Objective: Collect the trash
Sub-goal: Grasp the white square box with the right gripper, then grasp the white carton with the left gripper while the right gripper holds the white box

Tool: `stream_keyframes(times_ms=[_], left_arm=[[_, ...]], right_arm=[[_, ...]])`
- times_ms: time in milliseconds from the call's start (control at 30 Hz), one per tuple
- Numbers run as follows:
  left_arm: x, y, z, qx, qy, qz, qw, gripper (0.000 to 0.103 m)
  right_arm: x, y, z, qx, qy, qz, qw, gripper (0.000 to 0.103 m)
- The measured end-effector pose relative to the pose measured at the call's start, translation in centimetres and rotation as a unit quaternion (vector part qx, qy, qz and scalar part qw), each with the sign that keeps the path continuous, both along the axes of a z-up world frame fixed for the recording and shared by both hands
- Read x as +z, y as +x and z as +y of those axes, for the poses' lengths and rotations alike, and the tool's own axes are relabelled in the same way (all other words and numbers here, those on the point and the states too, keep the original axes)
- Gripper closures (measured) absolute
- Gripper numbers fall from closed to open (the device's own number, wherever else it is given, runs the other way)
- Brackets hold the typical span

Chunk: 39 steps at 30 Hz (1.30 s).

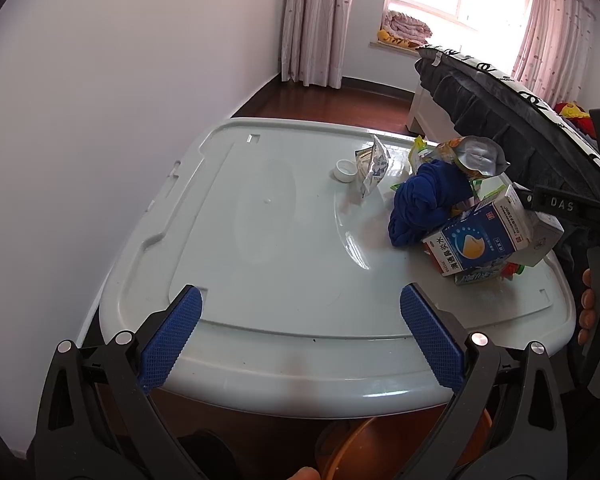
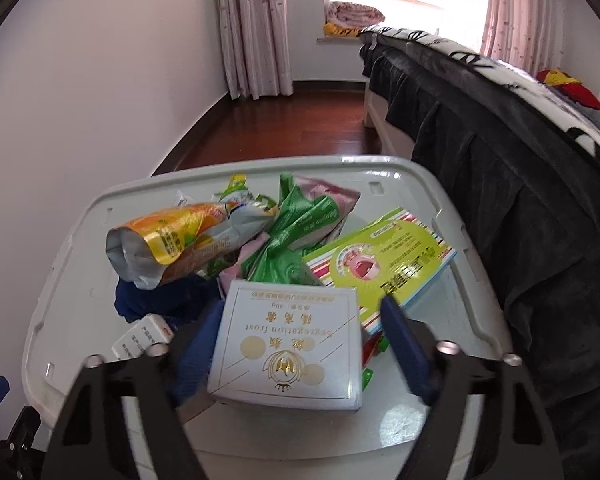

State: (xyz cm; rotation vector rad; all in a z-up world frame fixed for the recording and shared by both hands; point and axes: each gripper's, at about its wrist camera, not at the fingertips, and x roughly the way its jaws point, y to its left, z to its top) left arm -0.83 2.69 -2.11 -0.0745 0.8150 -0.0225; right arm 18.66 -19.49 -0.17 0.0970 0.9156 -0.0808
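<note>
Setting: a pale plastic lid (image 1: 268,248) serves as the desk; a bed (image 2: 500,152) stands just beside it, to the right of the right claw.
Left claw (image 1: 300,336): jaws wide, nothing between them; it hangs over the near edge of the lid, with the trash heap ahead and to its right.
Right claw (image 2: 296,350): jaws at a middling width, set either side of the white box (image 2: 288,344). The left pad lies against the box's side; the right pad appears just clear of it, so the box is bracketed, not yet firmly pinched.
White box: directly between the right claw's fingers, nearest item of the heap, lying flat with its printed top up; probably chosen because it is the closest and has straight sides for the pads.
Heap behind the box: an orange foil pouch (image 2: 168,248) ahead and left, a green plastic bag (image 2: 296,232) straight ahead, a green flat carton (image 2: 384,268) ahead and right, blue cloth (image 1: 424,204) beneath the pouch.
Outliers: a small white cap (image 1: 345,169) and a silvery wrapper (image 1: 374,168) lie apart, far ahead of the left claw.
Judged step: closing on the white box before lifting it away.
</note>
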Motion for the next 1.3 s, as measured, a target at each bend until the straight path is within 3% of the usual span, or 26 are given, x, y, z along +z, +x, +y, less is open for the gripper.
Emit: stream_keyframes(times_ms=[167,433,767,933,1100,1300], left_arm=[[0.0,0.1,0.0,0.000,0.002,-0.001,1.0000,0.006],[0.6,-0.4,-1.7,-0.024,0.012,-0.012,0.9996,0.006],[1.8,-1.3,-7.6,-0.077,0.025,-0.032,0.9962,0.006],[2.2,-1.8,-12.6,-0.088,0.059,-0.065,0.9923,0.006],[1.3,-0.8,-17.3,-0.035,0.129,-0.100,0.9859,0.006],[0.6,0.8,-19.7,0.028,0.136,-0.106,0.9846,0.006]], right_arm=[[0.0,-0.5,0.1,-0.001,-0.013,-0.009,1.000,0.041],[2.9,-3.0,-1.2,-0.001,-0.006,-0.056,0.998,0.041],[4.0,-9.8,-4.6,-0.014,0.006,-0.072,0.997,0.041],[3.1,-12.6,-7.0,-0.033,0.023,-0.067,0.997,0.041],[2.5,-14.2,-9.1,-0.053,0.038,-0.064,0.996,0.041],[2.3,-14.7,-9.8,-0.048,0.043,-0.066,0.996,0.041]])
